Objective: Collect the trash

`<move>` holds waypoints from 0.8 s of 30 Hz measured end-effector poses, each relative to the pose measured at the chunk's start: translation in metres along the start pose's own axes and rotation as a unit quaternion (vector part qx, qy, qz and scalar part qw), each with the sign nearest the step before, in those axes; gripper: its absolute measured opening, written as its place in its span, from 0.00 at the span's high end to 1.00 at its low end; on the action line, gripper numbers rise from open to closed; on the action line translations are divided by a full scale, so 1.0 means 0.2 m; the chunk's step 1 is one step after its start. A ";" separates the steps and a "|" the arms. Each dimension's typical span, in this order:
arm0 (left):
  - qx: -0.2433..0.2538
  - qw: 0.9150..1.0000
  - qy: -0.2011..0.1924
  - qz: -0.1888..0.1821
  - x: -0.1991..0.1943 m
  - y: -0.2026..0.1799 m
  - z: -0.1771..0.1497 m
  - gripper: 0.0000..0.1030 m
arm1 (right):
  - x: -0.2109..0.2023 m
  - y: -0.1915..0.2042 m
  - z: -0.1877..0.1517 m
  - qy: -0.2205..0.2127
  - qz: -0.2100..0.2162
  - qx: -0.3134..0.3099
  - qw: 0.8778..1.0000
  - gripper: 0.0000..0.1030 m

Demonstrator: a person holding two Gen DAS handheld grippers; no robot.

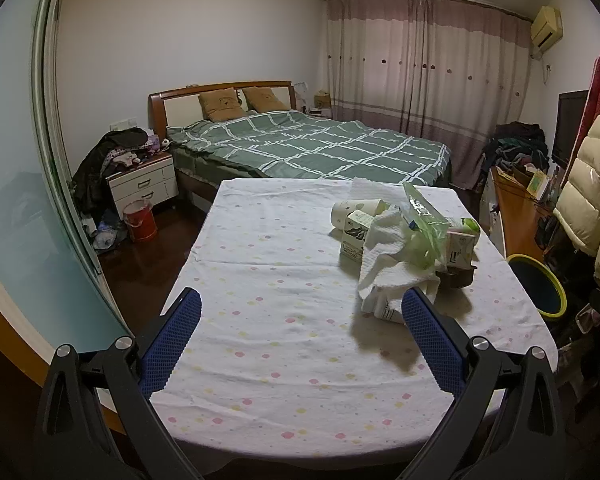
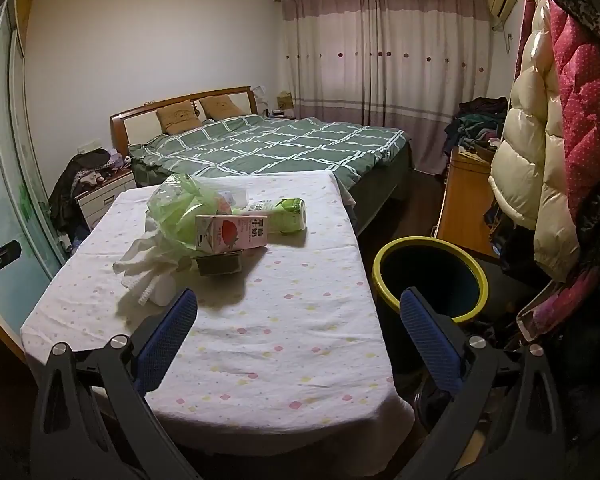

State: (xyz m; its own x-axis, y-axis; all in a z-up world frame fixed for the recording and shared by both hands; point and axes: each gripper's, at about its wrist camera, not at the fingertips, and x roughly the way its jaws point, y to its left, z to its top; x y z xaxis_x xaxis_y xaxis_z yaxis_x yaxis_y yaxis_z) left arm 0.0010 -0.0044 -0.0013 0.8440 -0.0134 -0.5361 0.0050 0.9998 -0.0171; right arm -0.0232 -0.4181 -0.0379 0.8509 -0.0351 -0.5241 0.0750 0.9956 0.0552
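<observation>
Trash pile (image 2: 204, 224) on table (image 2: 284, 344): milk carton (image 2: 231, 233), green bag (image 2: 180, 208), tissue partly hiding perhaps a bottle. Bin (image 2: 430, 276) beside table. Left gripper (image 1: 300, 336), right gripper (image 2: 298, 332): wide open, empty.

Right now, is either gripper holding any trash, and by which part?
Nothing is held. The left gripper and right gripper are both open and empty, short of the trash pile.

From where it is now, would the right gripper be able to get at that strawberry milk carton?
Probably yes. The right gripper is open and holds nothing, and only bare tablecloth lies between it and the milk carton, which sits on top of the pile facing it.
</observation>
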 end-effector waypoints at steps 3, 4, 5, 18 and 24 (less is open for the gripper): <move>0.000 1.000 0.001 0.000 0.00 0.00 0.00 0.04 | 0.01 0.00 -0.01 -0.001 -0.001 0.001 1.000 0.06; 0.000 1.000 0.001 0.000 0.00 0.00 0.00 0.04 | 0.01 0.00 -0.01 -0.001 -0.001 0.002 1.000 0.06; 0.000 1.000 0.000 0.001 0.00 0.00 0.00 0.04 | 0.01 -0.01 -0.01 -0.001 -0.002 0.003 1.000 0.06; 0.004 1.000 0.003 -0.001 0.02 -0.02 -0.01 0.04 | 0.03 0.00 -0.01 0.002 0.001 0.007 1.000 0.06; 0.004 1.000 0.003 -0.001 0.02 -0.02 -0.01 0.04 | 0.04 -0.01 -0.01 0.002 -0.001 0.008 1.000 0.06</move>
State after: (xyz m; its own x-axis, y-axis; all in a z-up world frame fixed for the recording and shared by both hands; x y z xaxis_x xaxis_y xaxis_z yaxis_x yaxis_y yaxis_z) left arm 0.0036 -0.0081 -0.0042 0.8406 -0.0154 -0.5414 0.0105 0.9999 -0.0121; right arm -0.0183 -0.4195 -0.0434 0.8487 -0.0370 -0.5276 0.0855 0.9940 0.0679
